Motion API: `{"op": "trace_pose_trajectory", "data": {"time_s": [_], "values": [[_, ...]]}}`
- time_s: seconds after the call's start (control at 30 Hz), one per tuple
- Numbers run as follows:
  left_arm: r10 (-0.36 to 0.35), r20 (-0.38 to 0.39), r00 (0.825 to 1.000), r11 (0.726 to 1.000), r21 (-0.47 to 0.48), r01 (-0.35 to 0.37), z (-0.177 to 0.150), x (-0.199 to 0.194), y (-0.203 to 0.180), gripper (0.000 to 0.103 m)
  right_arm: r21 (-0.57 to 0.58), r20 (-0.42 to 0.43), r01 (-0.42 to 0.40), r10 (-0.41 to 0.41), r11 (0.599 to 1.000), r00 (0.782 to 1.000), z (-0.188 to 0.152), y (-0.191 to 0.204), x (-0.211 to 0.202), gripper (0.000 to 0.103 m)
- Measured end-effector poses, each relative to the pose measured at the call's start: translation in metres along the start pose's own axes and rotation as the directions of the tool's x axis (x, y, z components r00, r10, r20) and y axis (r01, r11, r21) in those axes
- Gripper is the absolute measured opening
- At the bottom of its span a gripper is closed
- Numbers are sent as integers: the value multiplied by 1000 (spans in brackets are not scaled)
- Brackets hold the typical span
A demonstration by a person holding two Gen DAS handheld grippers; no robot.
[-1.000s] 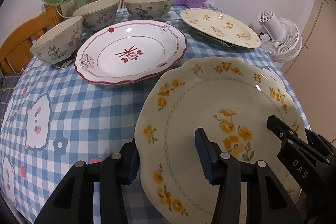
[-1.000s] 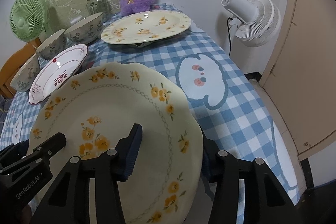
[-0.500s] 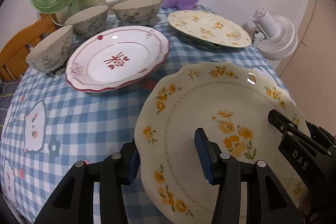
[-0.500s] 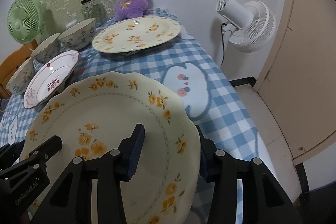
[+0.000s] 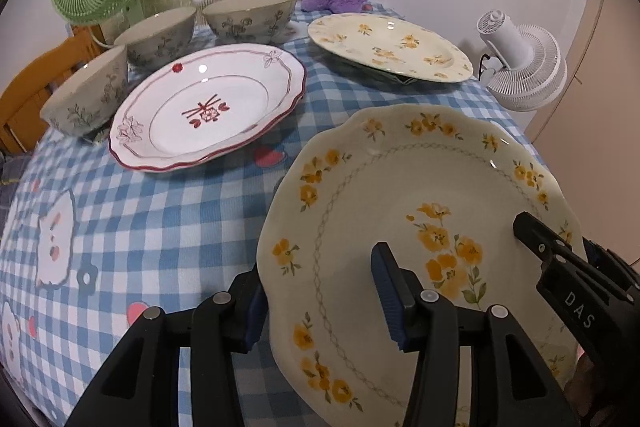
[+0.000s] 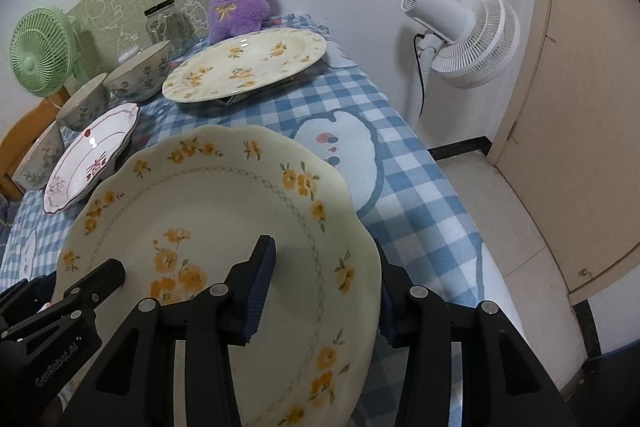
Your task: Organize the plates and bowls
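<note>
— What's different from a second ago?

— Start with the counter [image 5: 160, 211]: its blue checked cloth and everything standing on it have slid a little across both wrist views. The big yellow-flowered plate [image 5: 400, 187] sits just as it did between the jaws. So I'd say the two hands have carried it a short way sideways, level, with no change in tilt.

— Where is that plate now?

— At the near right edge of the counter, tipped slightly and, as far as I can judge, clear of the cloth. The matching plate [image 5: 390, 47] rests at the far side by the wall. The red-trimmed plate [image 5: 208, 111] lies to the left, with the three bowls [image 5: 160, 35] behind it, none of them stacked.

— And the grip?

— The left hand-held gripper [image 5: 320, 283] pinches the plate's left rim, one pad on top and one beneath. The right hand-held gripper [image 6: 324, 267] pinches the opposite rim in the same way.

— What does that mean for the job?

— The carry is under way but short. Probably the plate is bound for its twin; nothing is stacked yet.
</note>
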State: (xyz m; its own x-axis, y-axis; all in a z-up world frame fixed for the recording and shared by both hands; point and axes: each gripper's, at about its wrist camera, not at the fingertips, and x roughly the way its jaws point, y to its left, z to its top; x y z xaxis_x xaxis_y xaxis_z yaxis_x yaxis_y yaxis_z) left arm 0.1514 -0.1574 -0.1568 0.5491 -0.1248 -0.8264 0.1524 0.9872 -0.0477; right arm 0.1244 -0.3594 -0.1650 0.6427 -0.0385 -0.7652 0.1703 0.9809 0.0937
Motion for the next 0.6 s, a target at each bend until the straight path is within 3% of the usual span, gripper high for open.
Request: {"op": "trace_pose_trajectory", "data": {"time_s": [0.1,0.17,0.23,0.43,0.53,0.6], "values": [[-2,-1,1000,1000,2,2,1,0,0,51,1,3,-14,14,1000,1000,-2,0,-1,50],[16,6,1000,1000,23,-16,1,-1,-2,57,-1,2,-12,12,1000,1000,-2,0,-2,50],[58,12,998,996,62,-59,0,-1,-6,75,-6,0,-5,5,1000,1000,-2,1,-2,50],[67,-33,997,998,2,-67,0,-3,8,80,-85,75,86,-80,993,994,4,14,-17,55],[78,-29,997,997,-13,-78,3,-11,11,81,-132,114,80,-65,988,991,10,24,-28,71],[84,-12,996,996,-17,-84,6,-20,12,84,-143,127,62,-44,988,991,14,29,-33,75]]}}
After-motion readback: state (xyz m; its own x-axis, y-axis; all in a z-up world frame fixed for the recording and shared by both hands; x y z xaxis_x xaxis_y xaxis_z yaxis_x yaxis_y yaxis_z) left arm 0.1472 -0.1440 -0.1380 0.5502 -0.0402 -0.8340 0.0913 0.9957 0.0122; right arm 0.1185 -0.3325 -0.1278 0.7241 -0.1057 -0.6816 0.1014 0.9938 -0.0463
